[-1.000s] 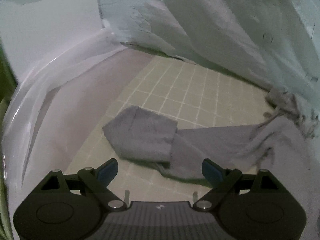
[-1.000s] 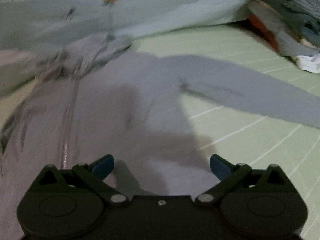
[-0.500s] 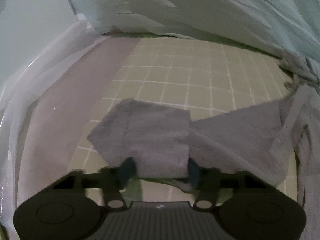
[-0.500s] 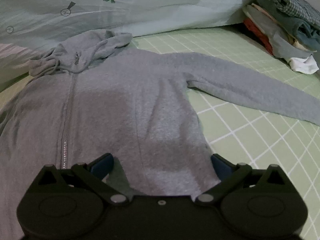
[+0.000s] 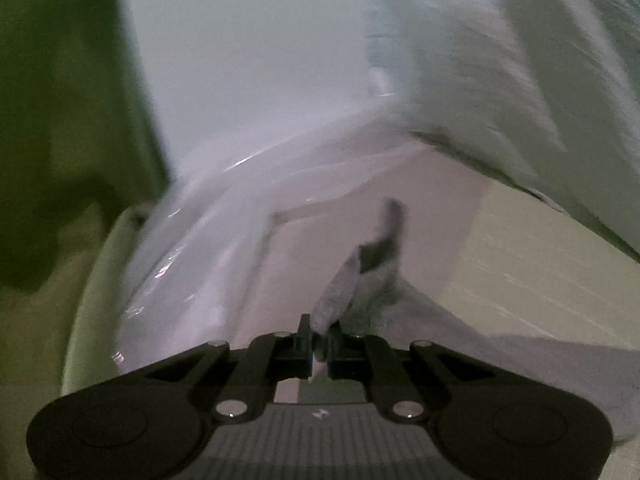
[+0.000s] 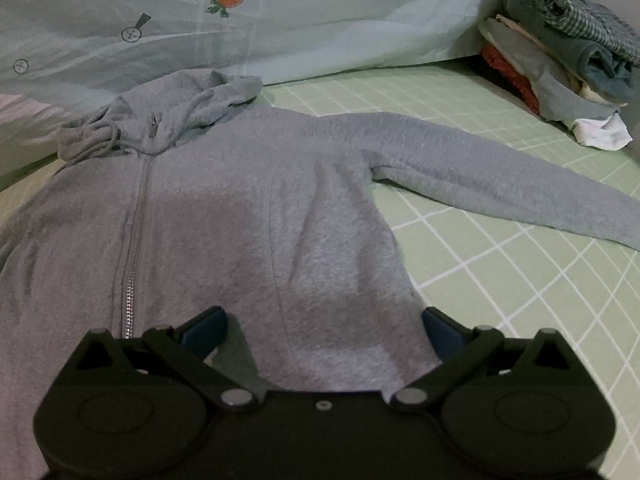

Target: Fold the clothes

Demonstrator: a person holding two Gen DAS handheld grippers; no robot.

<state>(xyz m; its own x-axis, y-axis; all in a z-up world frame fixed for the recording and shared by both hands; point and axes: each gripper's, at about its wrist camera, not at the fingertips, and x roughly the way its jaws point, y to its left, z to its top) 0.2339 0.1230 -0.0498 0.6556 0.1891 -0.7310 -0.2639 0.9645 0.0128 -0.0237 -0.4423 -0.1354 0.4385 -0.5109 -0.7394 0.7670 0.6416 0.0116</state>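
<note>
Left tongs [image 5: 319, 346] clamp the hoodie's [image 6: 248, 208] cuff [image 5: 340, 292], lifting the sleeve to fold inward; right tongs [image 6: 324, 330] gape wide, empty, over the hem on the bed [image 6: 500, 280].

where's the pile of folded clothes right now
In the right wrist view the pile of folded clothes sits at the far right on the green checked sheet, beside the carrot-print pillow, beyond the grey hoodie's outstretched sleeve.
</note>
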